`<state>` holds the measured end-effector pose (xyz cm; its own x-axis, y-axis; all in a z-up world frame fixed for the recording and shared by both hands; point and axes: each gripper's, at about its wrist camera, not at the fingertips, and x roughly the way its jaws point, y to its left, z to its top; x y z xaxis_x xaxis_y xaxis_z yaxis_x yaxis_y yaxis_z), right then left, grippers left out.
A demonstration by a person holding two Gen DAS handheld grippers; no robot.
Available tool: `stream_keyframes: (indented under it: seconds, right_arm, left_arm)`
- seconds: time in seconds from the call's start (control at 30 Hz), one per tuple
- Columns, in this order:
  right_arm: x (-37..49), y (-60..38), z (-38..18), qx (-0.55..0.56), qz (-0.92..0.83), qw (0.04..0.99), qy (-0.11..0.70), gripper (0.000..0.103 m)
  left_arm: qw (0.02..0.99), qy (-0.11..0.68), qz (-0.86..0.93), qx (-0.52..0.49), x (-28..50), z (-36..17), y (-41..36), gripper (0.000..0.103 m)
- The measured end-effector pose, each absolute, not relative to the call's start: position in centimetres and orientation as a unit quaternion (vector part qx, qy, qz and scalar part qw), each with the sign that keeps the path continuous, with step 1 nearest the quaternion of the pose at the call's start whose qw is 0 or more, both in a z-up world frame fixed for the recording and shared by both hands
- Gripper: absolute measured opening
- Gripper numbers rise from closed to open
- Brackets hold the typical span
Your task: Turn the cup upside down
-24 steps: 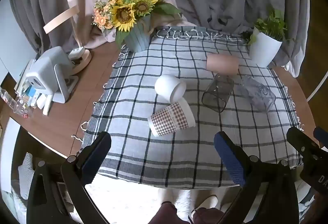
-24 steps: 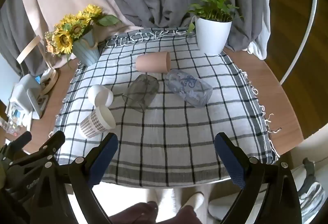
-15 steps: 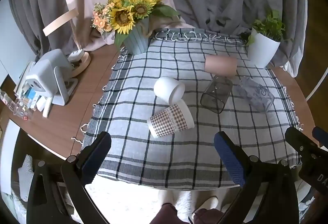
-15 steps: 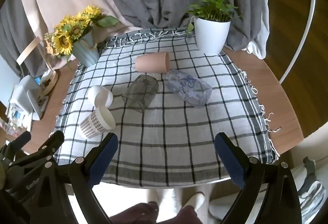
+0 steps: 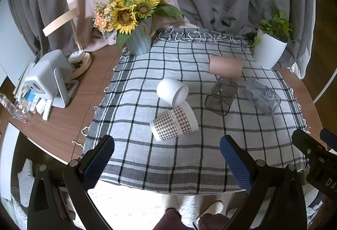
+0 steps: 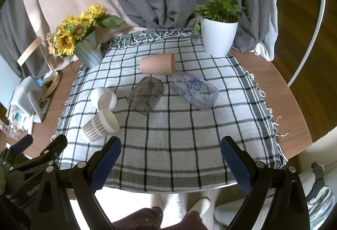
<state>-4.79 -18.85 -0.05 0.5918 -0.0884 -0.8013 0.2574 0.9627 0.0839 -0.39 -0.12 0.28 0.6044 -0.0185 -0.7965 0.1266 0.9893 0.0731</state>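
Note:
Several cups lie on their sides on a checked cloth (image 5: 189, 152): a checked paper cup (image 5: 173, 123) (image 6: 100, 124), a white cup (image 5: 172, 91) (image 6: 104, 97), a smoky glass (image 5: 221, 96) (image 6: 146, 95), a pink cup (image 5: 225, 66) (image 6: 158, 64) and a clear printed glass (image 5: 263, 96) (image 6: 194, 90). My left gripper (image 5: 167, 162) is open and empty over the cloth's near edge, short of the paper cup. My right gripper (image 6: 170, 162) is open and empty at the near edge.
A sunflower pot (image 5: 139, 40) stands at the cloth's back left and a white plant pot (image 5: 269, 51) at the back right. A grey device (image 5: 48, 78) and clutter sit on the wooden table (image 5: 88, 91) to the left. Curtains hang behind.
Both views have shifted only slightly; the left gripper has drawn back a little. The cups have not moved and both grippers stay open.

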Motion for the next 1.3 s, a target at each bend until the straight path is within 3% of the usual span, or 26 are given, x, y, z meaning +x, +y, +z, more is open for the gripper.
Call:
stream_keyframes:
  seconds: [1.3]
  right_arm:
    - [-4.49, -18.93, -0.25, 0.097, -0.100, 0.885, 0.444, 0.096]
  left_arm:
    - [0.890, 0.451, -0.038, 0.061, 0.02, -0.28, -0.04, 0.102]
